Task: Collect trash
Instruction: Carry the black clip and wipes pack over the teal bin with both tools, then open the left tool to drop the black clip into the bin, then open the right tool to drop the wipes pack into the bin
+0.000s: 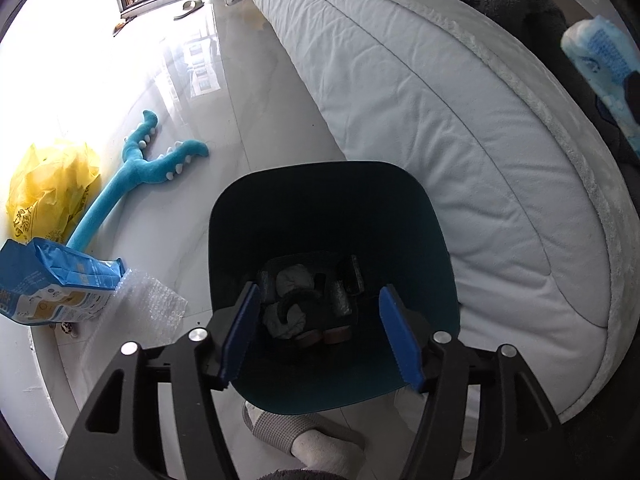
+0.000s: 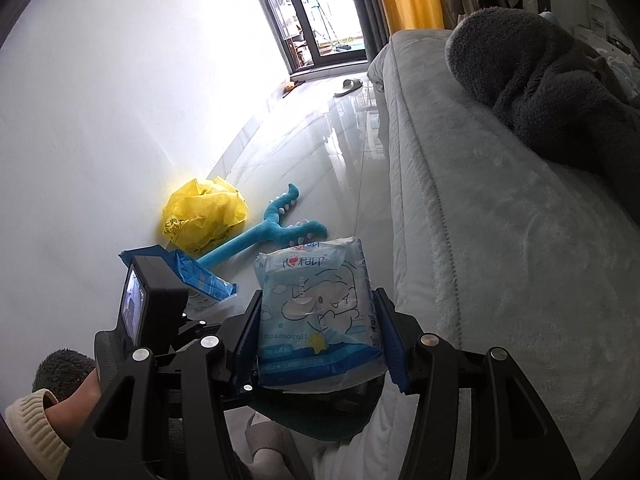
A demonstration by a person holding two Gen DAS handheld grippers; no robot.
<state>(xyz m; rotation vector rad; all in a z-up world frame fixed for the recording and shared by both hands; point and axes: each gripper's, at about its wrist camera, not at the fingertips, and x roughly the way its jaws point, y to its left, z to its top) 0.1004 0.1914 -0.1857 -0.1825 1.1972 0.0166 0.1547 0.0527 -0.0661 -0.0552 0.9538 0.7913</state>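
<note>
We see tissue pack (image 2: 318, 312) clamped in right gripper (image 2: 320, 338), long axis pointing away along fingers. Bin (image 1: 436, 280) under left gripper (image 1: 320, 334), jaws wide, empty. Bed (image 1: 420, 120) beside bin; yellow bag (image 1: 50, 188), plush toy (image 1: 140, 168), blue packet (image 1: 52, 284) near wall.

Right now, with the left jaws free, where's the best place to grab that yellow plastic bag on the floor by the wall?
Take the yellow bag by its crumpled top, coming down from above. It sits in a loose heap against the wall with raised folds up there, so the jaws can likely pinch one; the wall blocks the far side, and the blue plush lies alongside it.
</note>
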